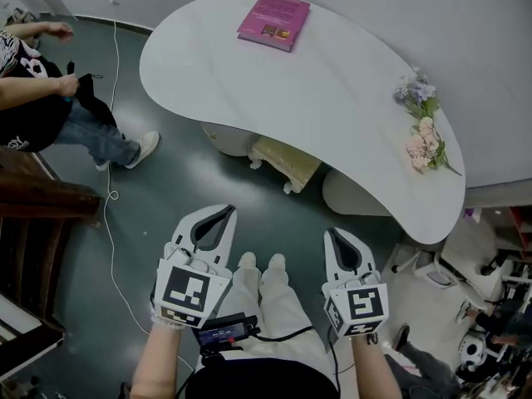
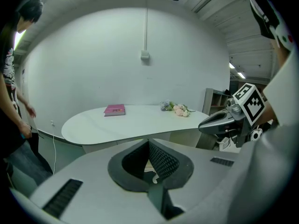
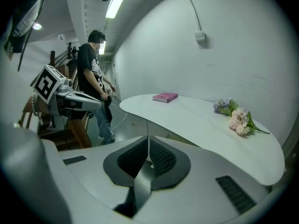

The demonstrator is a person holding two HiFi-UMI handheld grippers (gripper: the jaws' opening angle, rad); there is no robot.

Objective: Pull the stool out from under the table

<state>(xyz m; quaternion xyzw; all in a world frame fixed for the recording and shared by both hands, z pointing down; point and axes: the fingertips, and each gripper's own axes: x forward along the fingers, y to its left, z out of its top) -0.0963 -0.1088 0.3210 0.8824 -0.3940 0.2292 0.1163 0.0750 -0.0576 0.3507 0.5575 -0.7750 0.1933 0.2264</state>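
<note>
Though near, stool [image 1: 290, 165] beyond hand-held gripper [image 1: 228, 211]

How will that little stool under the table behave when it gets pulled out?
The stool looks small with a padded top, so probably light. Its short curled legs on smooth floor should slide, though a high pull might tip it.

Lab-like staged room: bare white wall [image 1: 482, 48], loose cable [image 1: 114, 73] across grey floor [image 1: 174, 198], equipment clutter [image 1: 490, 306], lone table [image 1: 332, 115] with book [image 1: 274, 21].
</note>
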